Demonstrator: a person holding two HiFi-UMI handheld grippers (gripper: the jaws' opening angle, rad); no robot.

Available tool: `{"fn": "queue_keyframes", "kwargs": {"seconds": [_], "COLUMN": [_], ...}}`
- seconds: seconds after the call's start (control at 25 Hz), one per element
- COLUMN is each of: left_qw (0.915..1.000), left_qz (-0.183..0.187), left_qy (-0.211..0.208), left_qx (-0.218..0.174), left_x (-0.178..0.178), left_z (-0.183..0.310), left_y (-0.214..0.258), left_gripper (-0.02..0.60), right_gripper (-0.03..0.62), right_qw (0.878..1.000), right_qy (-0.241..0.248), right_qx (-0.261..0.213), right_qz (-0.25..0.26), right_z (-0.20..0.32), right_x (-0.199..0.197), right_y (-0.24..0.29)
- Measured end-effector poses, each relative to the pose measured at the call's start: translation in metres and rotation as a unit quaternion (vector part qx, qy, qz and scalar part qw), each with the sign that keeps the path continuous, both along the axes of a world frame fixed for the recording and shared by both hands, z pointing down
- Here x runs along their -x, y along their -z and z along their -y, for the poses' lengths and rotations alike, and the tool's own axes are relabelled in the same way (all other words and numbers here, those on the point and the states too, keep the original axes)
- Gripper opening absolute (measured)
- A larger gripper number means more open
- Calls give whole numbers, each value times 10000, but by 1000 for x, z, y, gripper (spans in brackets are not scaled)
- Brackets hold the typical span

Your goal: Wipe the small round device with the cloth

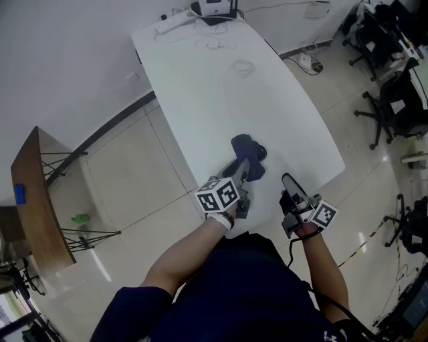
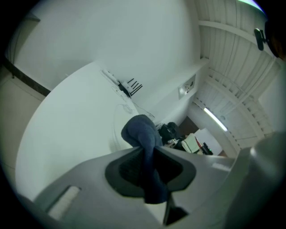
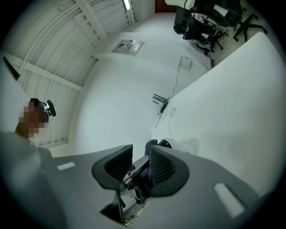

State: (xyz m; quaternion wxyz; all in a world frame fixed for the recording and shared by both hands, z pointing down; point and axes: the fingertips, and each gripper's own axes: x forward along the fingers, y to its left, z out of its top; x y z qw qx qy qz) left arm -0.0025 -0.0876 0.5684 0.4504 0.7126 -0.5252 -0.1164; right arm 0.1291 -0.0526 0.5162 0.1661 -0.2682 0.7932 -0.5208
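Table [image 1: 200, 87] ran from the person toward the wall. At its far end lay a power strip [image 1: 172, 22], with a box [image 1: 214, 8] just to its right; a coiled cable [image 1: 242, 67] lay nearer, about mid-table. Toward the near end, the cloth [image 1: 244, 145] sat clamped between the jaws of the left gripper [image 1: 244, 165], with the device [image 1: 259, 153] just beside it on the right. The right gripper [image 1: 289, 182] stood right of both, apart from them, nothing between its jaws. Chairs [image 1: 381, 113] stood on the floor to the table's right, a side table [image 1: 37, 194] to its left.
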Motion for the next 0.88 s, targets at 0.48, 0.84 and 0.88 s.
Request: {"fn": "queue_keyframes", "kwargs": {"seconds": [0.48, 0.84, 0.88], "left_qw": [9948, 9922, 9952], "left_qz": [-30, -228, 40], "left_qy": [616, 893, 734], "left_qx": [814, 840, 640], "left_x": [9, 43, 49], "left_z": [-3, -7, -9], "left_y": [-69, -55, -40], "left_gripper": [69, 69, 69], "right_gripper": [120, 118, 118], "right_qw": [9994, 9998, 9999], "right_qy": [293, 160, 115], "right_qx": [182, 67, 44], "right_qz": [-29, 56, 75], "right_z": [9, 5, 1], "right_x": [-6, -3, -2], "right_y": [-17, -8, -6]}}
